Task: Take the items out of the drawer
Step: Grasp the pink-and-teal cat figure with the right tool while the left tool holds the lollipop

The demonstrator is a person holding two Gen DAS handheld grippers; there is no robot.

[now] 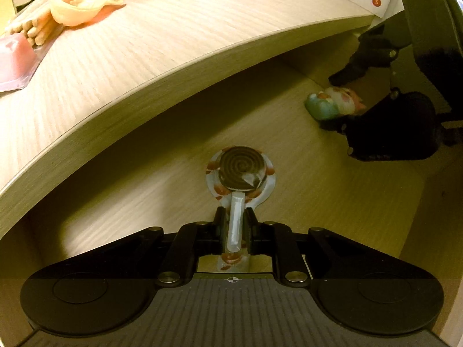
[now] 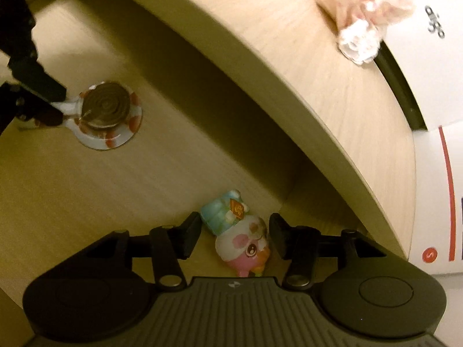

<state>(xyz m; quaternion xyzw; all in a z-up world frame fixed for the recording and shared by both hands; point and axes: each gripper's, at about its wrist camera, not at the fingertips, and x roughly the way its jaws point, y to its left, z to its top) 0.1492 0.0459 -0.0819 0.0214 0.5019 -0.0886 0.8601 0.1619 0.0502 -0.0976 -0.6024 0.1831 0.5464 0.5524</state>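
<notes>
Your left gripper (image 1: 235,225) has its jaws pinching only the lollipop (image 1: 240,170) stick, so it may swivel under the counter (image 1: 179,43) lip, while your right gripper (image 2: 235,235), jaws open around the figurine (image 2: 240,237), may nudge it away.

Dim yellowish light, deep shadow under the tabletop (image 1: 179,43), fisheye-bent edges

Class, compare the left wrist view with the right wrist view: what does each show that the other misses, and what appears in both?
Only the left wrist view shows the peach plastic moulded cups, the bundle of pale sticks and the pink packet on the wooden desktop.

Only the right wrist view shows the toy's pink face and the white box printed with grey letters.

Both show the brown spiral lollipop in its printed wrapper, clamped by the left gripper, and the small blue-hatted toy figure between the open right gripper fingers, inside the drawer.
</notes>
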